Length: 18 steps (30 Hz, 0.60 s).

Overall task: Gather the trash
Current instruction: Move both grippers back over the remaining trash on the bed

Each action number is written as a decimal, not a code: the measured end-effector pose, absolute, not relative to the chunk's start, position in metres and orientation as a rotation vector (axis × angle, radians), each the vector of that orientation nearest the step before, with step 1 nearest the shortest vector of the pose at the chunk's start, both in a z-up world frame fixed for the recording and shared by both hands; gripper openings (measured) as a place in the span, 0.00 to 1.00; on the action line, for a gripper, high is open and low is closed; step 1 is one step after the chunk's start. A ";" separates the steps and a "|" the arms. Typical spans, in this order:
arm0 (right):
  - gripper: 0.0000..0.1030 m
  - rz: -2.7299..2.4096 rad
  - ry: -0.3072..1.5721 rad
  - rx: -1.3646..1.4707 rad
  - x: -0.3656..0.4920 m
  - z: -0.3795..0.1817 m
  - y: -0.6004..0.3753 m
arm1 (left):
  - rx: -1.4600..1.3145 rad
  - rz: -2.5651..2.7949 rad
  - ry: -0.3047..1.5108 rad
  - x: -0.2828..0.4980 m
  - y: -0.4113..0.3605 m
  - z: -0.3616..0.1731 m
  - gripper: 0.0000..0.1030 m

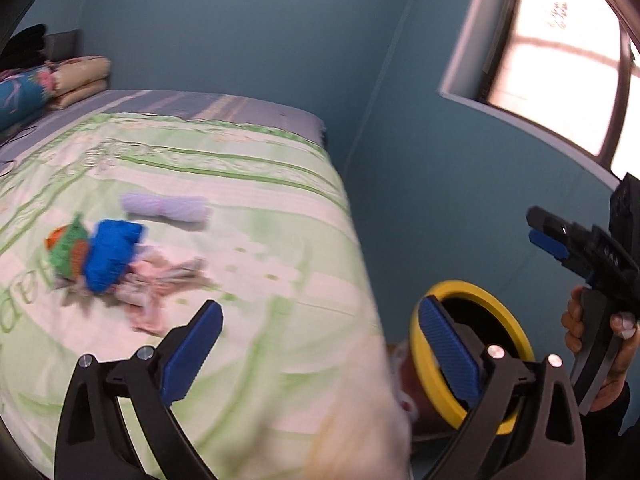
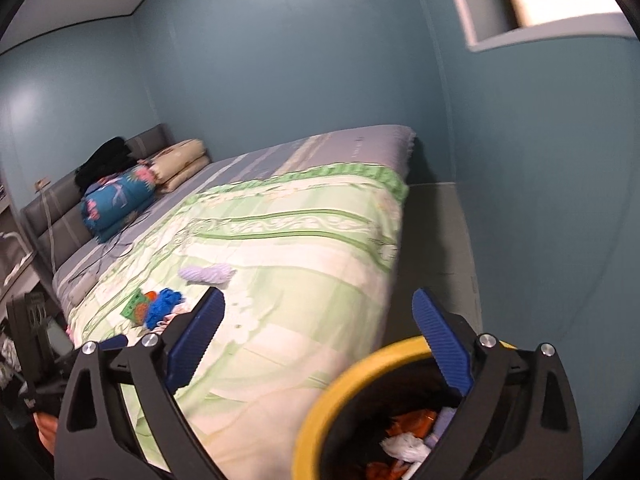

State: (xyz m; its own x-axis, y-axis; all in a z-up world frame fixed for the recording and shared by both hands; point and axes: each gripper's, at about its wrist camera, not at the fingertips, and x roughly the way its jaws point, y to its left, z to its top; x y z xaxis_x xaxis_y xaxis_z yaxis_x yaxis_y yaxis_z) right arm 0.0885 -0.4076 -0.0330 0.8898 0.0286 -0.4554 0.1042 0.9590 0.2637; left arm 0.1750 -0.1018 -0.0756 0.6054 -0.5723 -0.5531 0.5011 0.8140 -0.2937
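A pile of trash lies on the green bedspread (image 1: 256, 240): a blue crumpled piece (image 1: 110, 254), a green and orange wrapper (image 1: 66, 250), pinkish scraps (image 1: 156, 286) and a lilac wrapper (image 1: 166, 206). The same pile (image 2: 160, 306) and lilac wrapper (image 2: 208, 274) show in the right wrist view. My left gripper (image 1: 320, 344) is open and empty above the bed's edge. My right gripper (image 2: 318, 342) is open and empty above the yellow-rimmed black bin (image 2: 332, 396), which holds orange, white and lilac trash (image 2: 408, 436). The bin (image 1: 504, 316) stands on the floor beside the bed.
Folded blankets and a pillow (image 2: 120, 196) lie at the grey headboard (image 2: 52, 208). A teal wall (image 1: 420, 184) with a window (image 1: 560, 52) runs along the bed's far side. The right gripper (image 1: 548, 238) shows at the right of the left view.
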 end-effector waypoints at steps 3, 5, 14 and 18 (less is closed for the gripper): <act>0.90 0.018 0.471 0.249 0.108 -0.033 -0.385 | -0.133 -0.569 0.659 0.189 -0.076 -0.072 0.92; 0.91 0.049 0.471 0.220 0.120 -0.033 -0.369 | -0.143 -0.523 0.641 0.199 -0.054 -0.069 0.92; 0.92 0.153 0.530 0.103 0.187 -0.040 -0.300 | -0.186 -0.348 0.628 0.242 0.032 -0.068 0.92; 0.92 0.197 0.566 0.068 0.219 -0.047 -0.271 | -0.177 -0.274 0.641 0.262 0.062 -0.077 0.92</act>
State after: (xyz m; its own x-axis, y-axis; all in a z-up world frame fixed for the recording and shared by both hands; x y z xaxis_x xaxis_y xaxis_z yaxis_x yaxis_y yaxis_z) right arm 0.2189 -0.2709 -0.0472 0.8258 0.2038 -0.5259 -0.1663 0.9790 0.1184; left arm 0.2616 0.0624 -0.0771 0.7675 -0.3050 -0.5639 0.1966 0.9492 -0.2458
